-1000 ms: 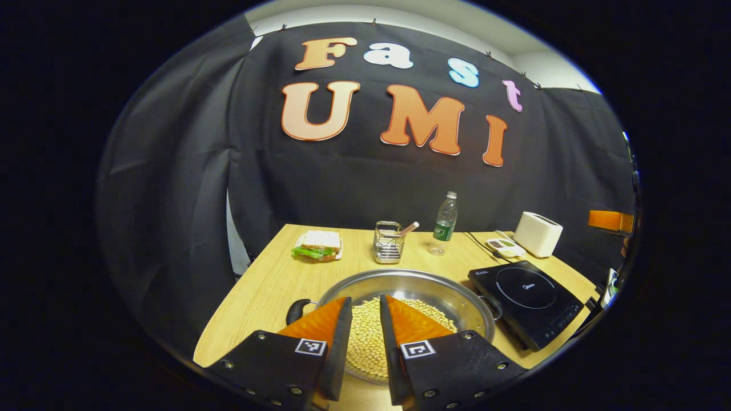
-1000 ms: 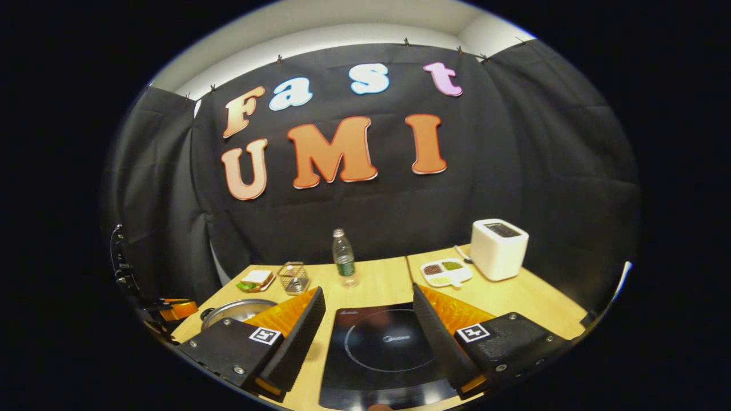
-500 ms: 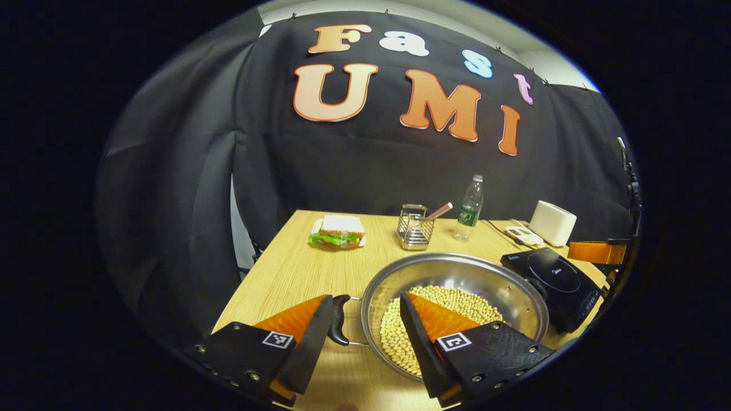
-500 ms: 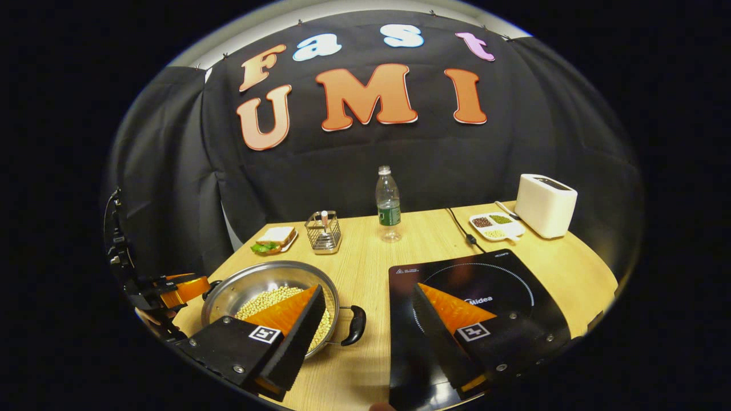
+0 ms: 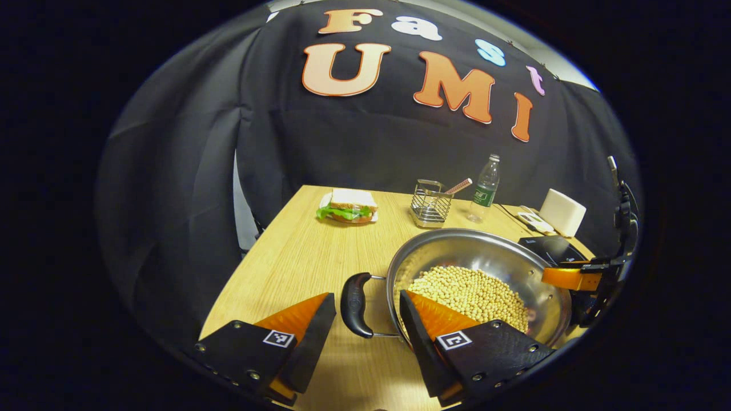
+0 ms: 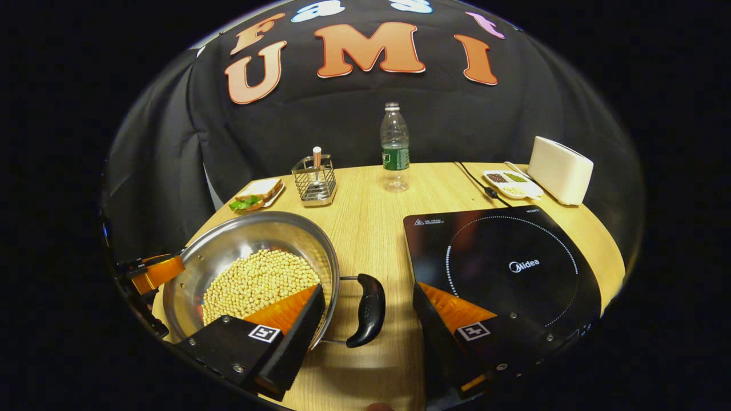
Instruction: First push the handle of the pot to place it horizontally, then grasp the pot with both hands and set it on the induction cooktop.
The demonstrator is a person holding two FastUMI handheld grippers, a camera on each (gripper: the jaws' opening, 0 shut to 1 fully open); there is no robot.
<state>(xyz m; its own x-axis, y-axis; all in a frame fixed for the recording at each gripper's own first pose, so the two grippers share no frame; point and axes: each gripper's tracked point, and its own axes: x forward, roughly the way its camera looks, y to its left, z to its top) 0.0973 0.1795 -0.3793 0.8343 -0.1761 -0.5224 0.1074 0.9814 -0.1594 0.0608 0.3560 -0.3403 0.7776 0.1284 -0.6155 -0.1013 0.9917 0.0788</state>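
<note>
In the left gripper view, the left claw is held wide open and empty, and the pot's near handle is seen between its fingers, with no contact to be made out. The pot, a wide steel pan on the worktop, is loaded with soybeans. The right claw is seen at the pot's far rim.

In the right gripper view, the right claw is likewise spread wide with nothing gripped, and the pot's other handle lies between its fingers. The pot is seen just beside the induction cooktop, not yet on it.

The loaded pot is judged heavy, stiff and smooth-walled, so both loop handles should be taken and kept level lest beans spill.
</note>
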